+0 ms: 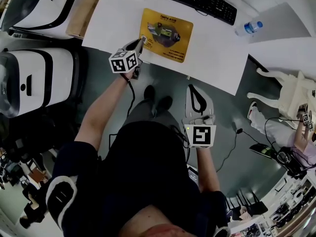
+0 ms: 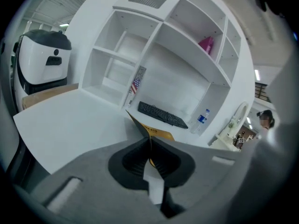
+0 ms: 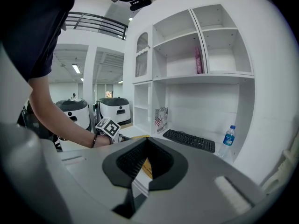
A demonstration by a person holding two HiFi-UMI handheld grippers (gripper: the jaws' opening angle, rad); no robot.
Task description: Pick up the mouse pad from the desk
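Observation:
The yellow mouse pad (image 1: 165,33) lies on the white desk (image 1: 217,53), in front of the keyboard. My left gripper (image 1: 142,40) is shut on the pad's near left edge. In the left gripper view the pad (image 2: 161,133) rises edge-on from between the closed pads, its held side lifted off the desk while the far part rests near the keyboard. My right gripper (image 1: 193,89) hangs below the desk's front edge, shut with nothing in it. In the right gripper view a strip of the yellow pad (image 3: 146,169) shows past the closed jaws.
A black keyboard (image 1: 200,1) and a water bottle (image 1: 249,28) sit at the back of the desk under white shelves (image 2: 154,55). White robot bodies (image 1: 34,78) and a cardboard box (image 1: 81,14) stand to the left. White furniture (image 1: 291,90) and cables lie on the floor at right.

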